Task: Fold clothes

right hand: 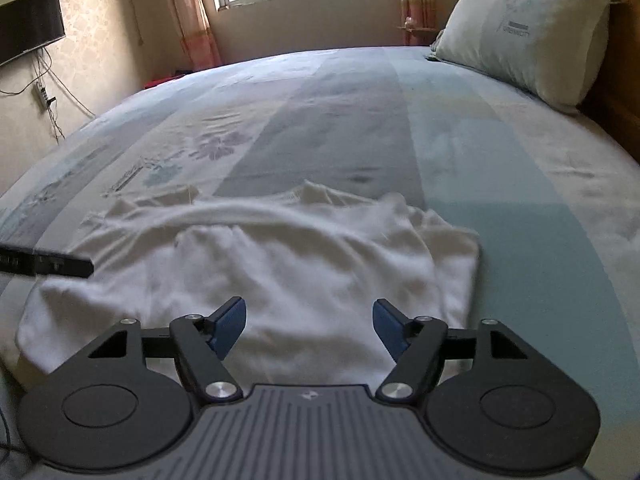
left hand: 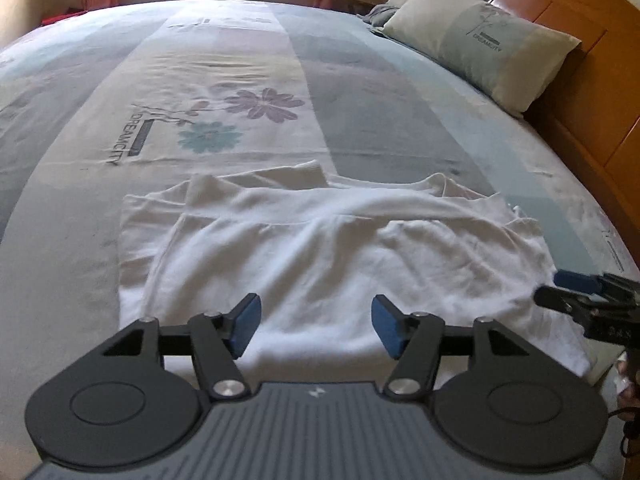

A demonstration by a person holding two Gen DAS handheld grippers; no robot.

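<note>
Left gripper (left hand: pixel 316 330): we see its jaws spread wide, holding nothing, over the garment's near hem.
White garment (left hand: pixel 320 256): it lies on the bed (left hand: pixel 380 120), partly doubled over itself, rumpled. We judge it light, soft and limp; we would pinch a hem corner or a layered edge.
Right gripper (right hand: pixel 309 330): its jaws are equally wide, empty, above the cloth's near right part.

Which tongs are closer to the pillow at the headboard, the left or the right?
Right, though only slightly. The pillow lies far ahead and to the right of both; the right tongs stand on that side, the left tongs further away.
</note>
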